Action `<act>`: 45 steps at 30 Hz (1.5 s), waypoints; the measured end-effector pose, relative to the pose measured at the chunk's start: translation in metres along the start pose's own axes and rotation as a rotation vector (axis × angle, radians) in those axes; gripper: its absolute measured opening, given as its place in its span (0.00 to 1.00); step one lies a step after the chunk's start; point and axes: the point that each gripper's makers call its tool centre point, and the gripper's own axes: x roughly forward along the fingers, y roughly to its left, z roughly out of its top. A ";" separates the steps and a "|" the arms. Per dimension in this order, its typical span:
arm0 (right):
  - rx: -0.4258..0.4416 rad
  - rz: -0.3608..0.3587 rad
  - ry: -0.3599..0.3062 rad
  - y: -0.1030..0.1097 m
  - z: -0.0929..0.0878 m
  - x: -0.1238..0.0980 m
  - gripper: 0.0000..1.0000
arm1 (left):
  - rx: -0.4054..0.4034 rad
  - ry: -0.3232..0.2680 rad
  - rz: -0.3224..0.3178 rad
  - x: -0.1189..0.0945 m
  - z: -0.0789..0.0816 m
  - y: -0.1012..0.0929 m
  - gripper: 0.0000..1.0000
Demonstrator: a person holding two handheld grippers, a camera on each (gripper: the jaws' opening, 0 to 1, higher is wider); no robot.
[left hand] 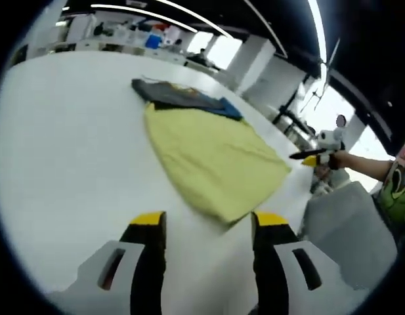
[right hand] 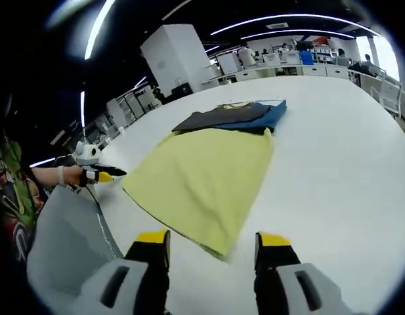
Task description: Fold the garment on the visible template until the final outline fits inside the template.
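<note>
The yellow garment point(left hand: 215, 161) is lying flat and folded on the white bench point(left hand: 64, 170), with dark folded clothes point(left hand: 182, 97) touching it at 11 o'clock. The left claw point(left hand: 209, 220) and right claw point(right hand: 212, 239) are hovering open, holding nothing.

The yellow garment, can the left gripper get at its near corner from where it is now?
Probably yes. The left gripper is open, and the yellow garment has a corner lying flat just ahead of its jaws on the white table, nothing between.

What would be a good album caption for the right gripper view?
Open yellow-tipped right gripper facing a folded yellow cloth garment on a white table.
</note>
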 end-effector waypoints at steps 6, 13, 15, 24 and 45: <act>0.029 0.002 0.018 -0.004 -0.007 0.005 0.37 | 0.003 0.009 -0.005 0.004 -0.001 -0.001 0.43; 0.077 0.009 0.025 -0.003 -0.011 0.011 0.27 | 0.003 0.023 -0.025 0.009 -0.004 -0.009 0.39; 0.084 0.008 0.029 -0.002 -0.011 0.012 0.23 | 0.000 0.028 -0.030 0.009 -0.005 -0.011 0.37; 0.110 -0.007 0.027 -0.005 -0.010 0.011 0.00 | -0.005 0.038 -0.042 0.012 -0.004 -0.012 0.34; 0.081 -0.001 0.007 -0.004 0.002 0.004 0.00 | -0.127 0.055 -0.056 0.022 -0.007 -0.010 0.07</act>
